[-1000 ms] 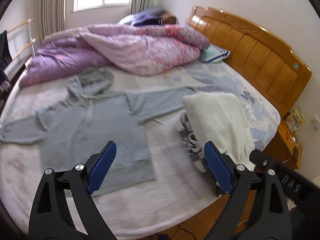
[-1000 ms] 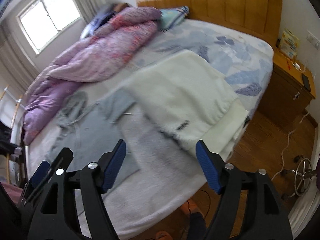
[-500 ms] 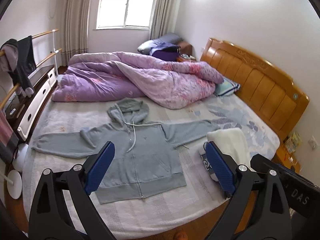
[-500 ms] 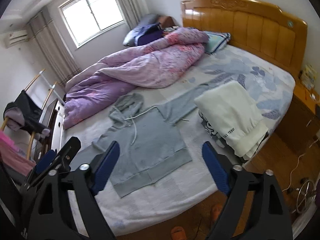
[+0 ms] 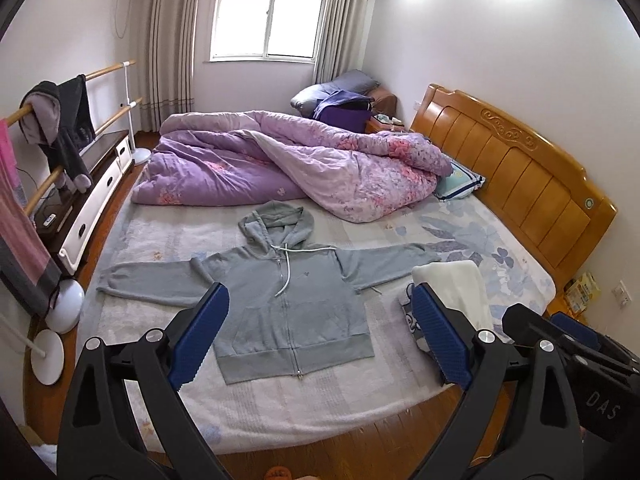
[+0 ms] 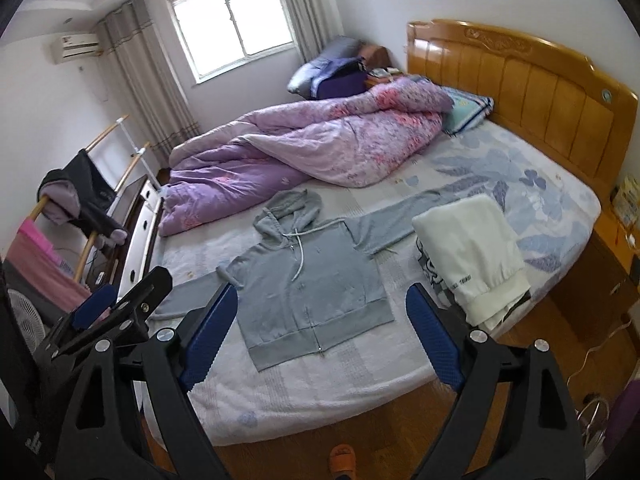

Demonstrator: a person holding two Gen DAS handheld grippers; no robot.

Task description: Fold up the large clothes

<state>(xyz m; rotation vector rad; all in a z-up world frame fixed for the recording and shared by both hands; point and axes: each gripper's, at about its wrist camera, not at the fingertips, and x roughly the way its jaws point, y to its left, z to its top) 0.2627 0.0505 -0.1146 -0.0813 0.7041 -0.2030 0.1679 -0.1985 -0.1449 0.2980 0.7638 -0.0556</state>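
Both claws — left gripper (image 5: 320, 338) and right gripper (image 6: 322, 338) — gape wide and empty, seemingly well above the grey hoodie (image 5: 288, 300); the right's jaws have just been opening.

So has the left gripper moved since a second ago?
Yes. The left gripper has pulled up and back from the bed; the hoodie now looks smaller between its jaws.

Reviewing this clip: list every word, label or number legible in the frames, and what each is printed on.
"DAS": white letters on the black body of the right tongs, seen from the left wrist view.
Small dark print near the cuff of the folded white garment: too small to read.
Print on the yellow packet beside the bed: too blurred to read.
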